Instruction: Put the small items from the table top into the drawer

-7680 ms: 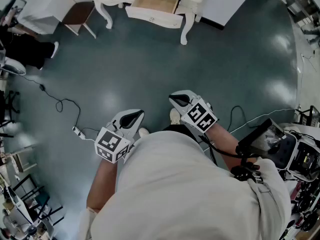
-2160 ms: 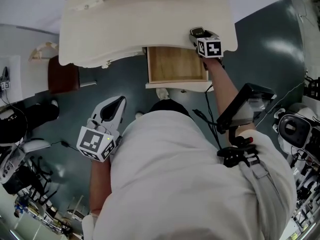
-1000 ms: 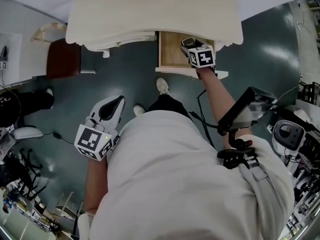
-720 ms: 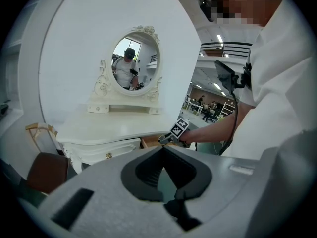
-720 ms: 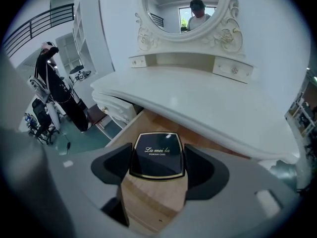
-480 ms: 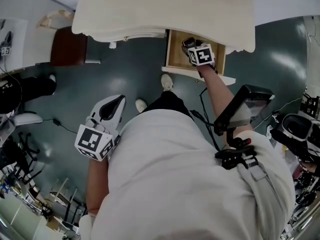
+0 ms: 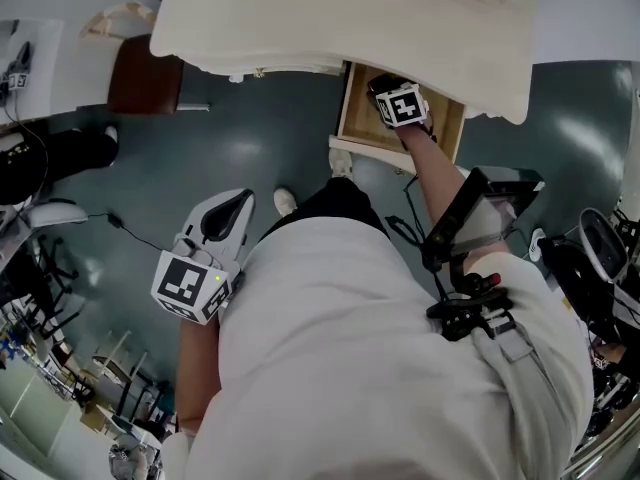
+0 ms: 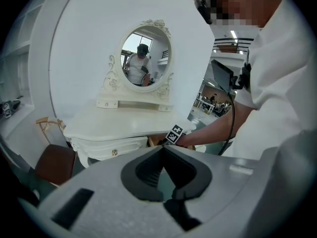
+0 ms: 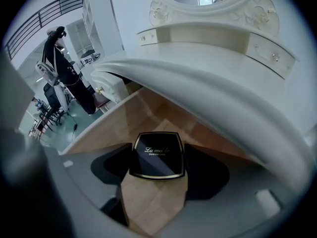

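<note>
A black square powder compact (image 9: 157, 155) with a gold rim sits between the jaws of my right gripper (image 9: 157, 158), which is shut on it. It hangs just above the wooden floor of the open drawer (image 9: 148, 108), under the edge of the cream dressing table (image 9: 208, 78). In the head view the right gripper (image 7: 388, 88) reaches into the drawer (image 7: 354, 118) below the table top (image 7: 340, 18). My left gripper (image 7: 240, 204) hangs low over the floor, shut and holding nothing. Its own view shows the jaws of the left gripper (image 8: 163, 150) closed, with the table (image 8: 124, 125) beyond.
A brown stool (image 7: 145, 73) stands left of the table. An oval mirror (image 8: 146, 58) rises at the table's back. A cable (image 7: 120, 230) lies on the grey floor. A person in black (image 7: 50, 153) stands at far left. A screen (image 7: 480, 218) hangs at my chest.
My right gripper has come down off the table top edge with the compact and gone into the open drawer. The left gripper has stayed low at my side.
</note>
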The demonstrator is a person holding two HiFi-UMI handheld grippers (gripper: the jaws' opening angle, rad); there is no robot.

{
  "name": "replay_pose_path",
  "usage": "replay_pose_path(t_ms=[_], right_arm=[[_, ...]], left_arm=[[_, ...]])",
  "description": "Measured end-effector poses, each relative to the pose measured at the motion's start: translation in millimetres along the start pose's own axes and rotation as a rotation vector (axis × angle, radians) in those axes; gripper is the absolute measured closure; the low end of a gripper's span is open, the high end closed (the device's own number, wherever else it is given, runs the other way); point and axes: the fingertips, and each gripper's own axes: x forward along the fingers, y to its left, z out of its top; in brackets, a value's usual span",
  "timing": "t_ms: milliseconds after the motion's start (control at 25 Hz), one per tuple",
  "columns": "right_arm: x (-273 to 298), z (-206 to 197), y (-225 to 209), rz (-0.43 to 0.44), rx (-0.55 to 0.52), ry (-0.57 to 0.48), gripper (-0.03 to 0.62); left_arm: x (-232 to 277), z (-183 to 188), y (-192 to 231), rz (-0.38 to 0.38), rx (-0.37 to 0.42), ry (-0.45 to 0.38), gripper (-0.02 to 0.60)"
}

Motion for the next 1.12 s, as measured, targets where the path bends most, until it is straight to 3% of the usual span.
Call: replay_pose_path(t_ms=[720, 1120], right_arm=[[19.8, -19.7, 28.9, 0.077, -0.104, 0.059, 0.261], [22.3, -12.8, 18.3, 0.058, -0.112, 0.022, 0.241]], left_arm=[[6.7, 10.5, -6.4, 0.01, -0.006, 0.025, 0.58], [10.0, 12.6, -3.6, -0.006, 0.018, 0.021, 0.58]])
